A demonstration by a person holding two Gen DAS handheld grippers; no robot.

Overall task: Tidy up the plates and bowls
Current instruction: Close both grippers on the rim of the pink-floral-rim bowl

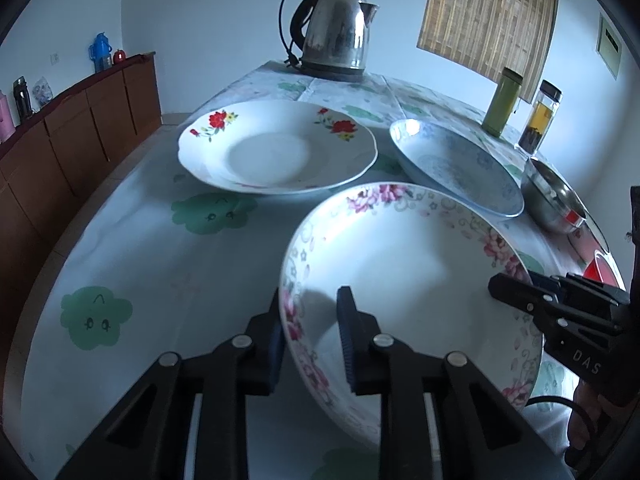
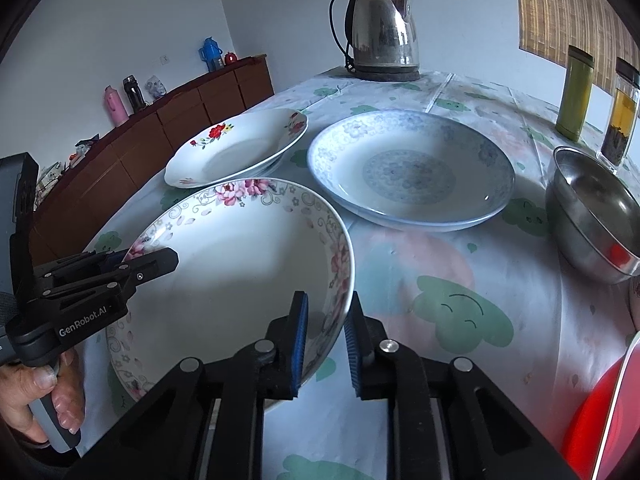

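A deep white bowl with pink flowers on its rim (image 1: pixel 400 264) (image 2: pixel 240 264) is nearest me on the table. My left gripper (image 1: pixel 312 336) straddles its left rim, one pad outside and one inside; in the right wrist view the left gripper (image 2: pixel 160 260) looks clamped on that rim. On the bowl's right rim my right gripper (image 2: pixel 326 332) is shut, as the left wrist view also shows of the right gripper (image 1: pixel 504 284). Behind the bowl lie a red-flowered plate (image 1: pixel 276 148) (image 2: pixel 236 148) and a blue-patterned plate (image 1: pixel 456 164) (image 2: pixel 408 168).
A steel bowl (image 2: pixel 596 208) sits at the right. A kettle (image 2: pixel 380 32) stands at the table's far end, with a green canister (image 2: pixel 576 92) and a glass jar (image 2: pixel 622 116) at the far right. A red object (image 2: pixel 600 420) is near right. A wooden sideboard (image 1: pixel 80 120) lines the left wall.
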